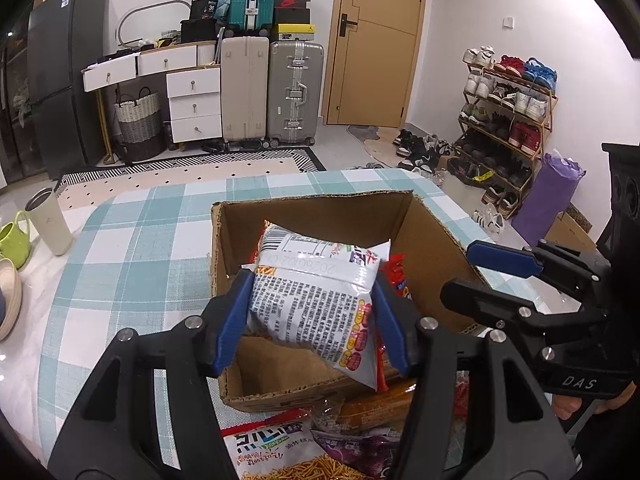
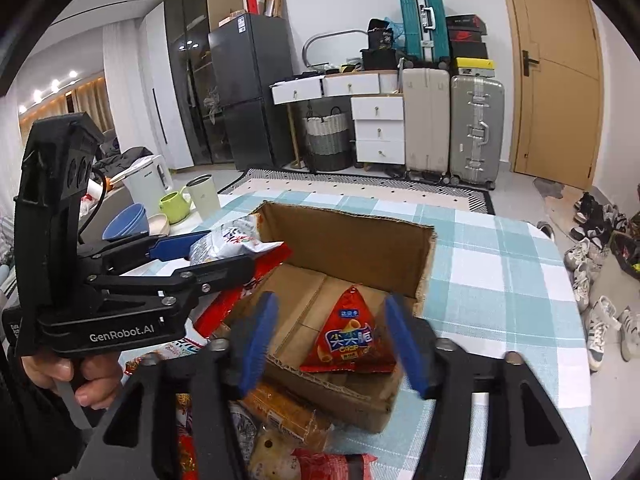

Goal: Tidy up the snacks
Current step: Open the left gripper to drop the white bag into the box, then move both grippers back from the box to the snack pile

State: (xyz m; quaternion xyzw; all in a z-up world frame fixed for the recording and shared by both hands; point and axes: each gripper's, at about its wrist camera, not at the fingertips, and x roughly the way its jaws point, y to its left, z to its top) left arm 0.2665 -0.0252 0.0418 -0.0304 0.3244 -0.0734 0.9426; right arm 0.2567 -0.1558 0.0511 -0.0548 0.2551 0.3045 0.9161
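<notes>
Mid-drop, two packets going into the cardboard box (image 1: 320, 216) at frame centre, on the checked tablecloth (image 1: 132, 248).

Left gripper (image 1: 312, 320) low centre of its view: blue pads pinching the white snack bag (image 1: 316, 300), held above the box opening, not yet set down.

Right gripper (image 2: 332, 340) low centre of its view: fingers spread, clear of the red triangular packet (image 2: 350, 336), which looks to rest on the box's near edge, half in.

More loose snacks (image 2: 288, 412) piled just in front of the box, bottom of frame.

Next, by judgement: lower and release the white bag, nudge the red packet fully inside, then back to the pile.
</notes>
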